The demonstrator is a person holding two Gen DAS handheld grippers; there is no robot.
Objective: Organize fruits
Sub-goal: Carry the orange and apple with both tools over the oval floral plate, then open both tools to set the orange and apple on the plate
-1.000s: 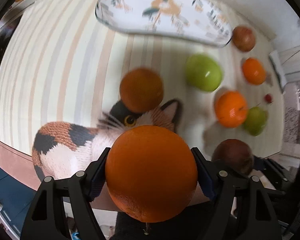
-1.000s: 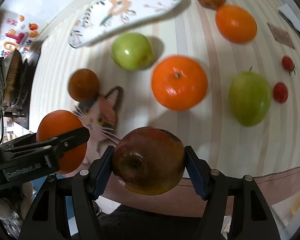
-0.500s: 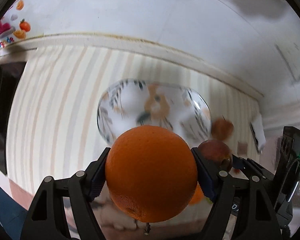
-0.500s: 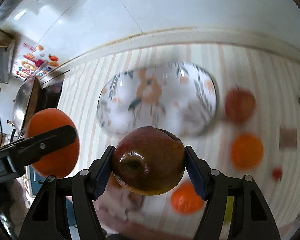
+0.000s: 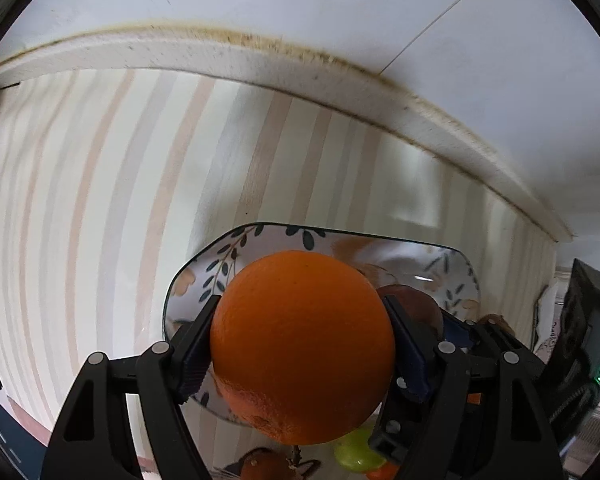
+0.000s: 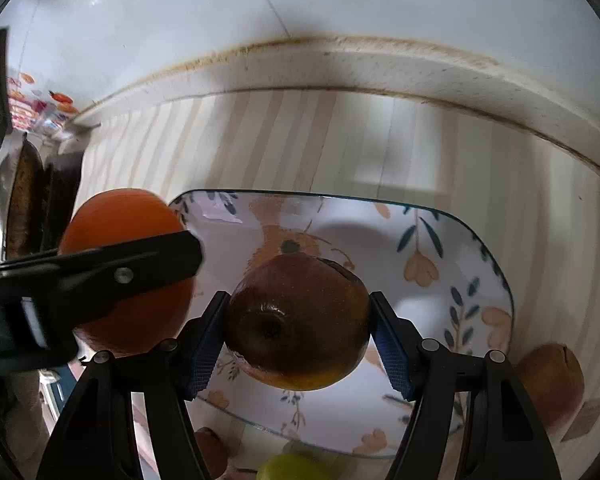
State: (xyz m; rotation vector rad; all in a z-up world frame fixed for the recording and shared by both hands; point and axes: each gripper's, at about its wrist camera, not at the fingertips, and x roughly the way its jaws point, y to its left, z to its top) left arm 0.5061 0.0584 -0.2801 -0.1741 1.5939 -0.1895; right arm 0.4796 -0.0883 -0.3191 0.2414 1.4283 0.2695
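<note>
My left gripper (image 5: 302, 346) is shut on an orange (image 5: 302, 344) and holds it above the near left part of a floral plate (image 5: 204, 276). My right gripper (image 6: 298, 330) is shut on a dark red apple (image 6: 298, 322) and holds it over the middle of the same plate (image 6: 440, 264). In the right wrist view the orange (image 6: 128, 280) and a left finger (image 6: 120, 272) show at the left edge of the plate. The apple (image 5: 414, 304) peeks out behind the orange in the left wrist view.
The striped tablecloth (image 5: 100, 200) runs to a white wall ledge (image 6: 380, 64). Another red apple (image 6: 552, 384) lies right of the plate. A green apple (image 6: 292, 468) and a brown fruit (image 6: 212, 452) lie near the plate's front edge. Dark appliances (image 6: 28, 200) stand at left.
Both grippers have moved forward from the front of the table to over the plate, still carrying the orange and the apple. The plate now looms larger and closer.
</note>
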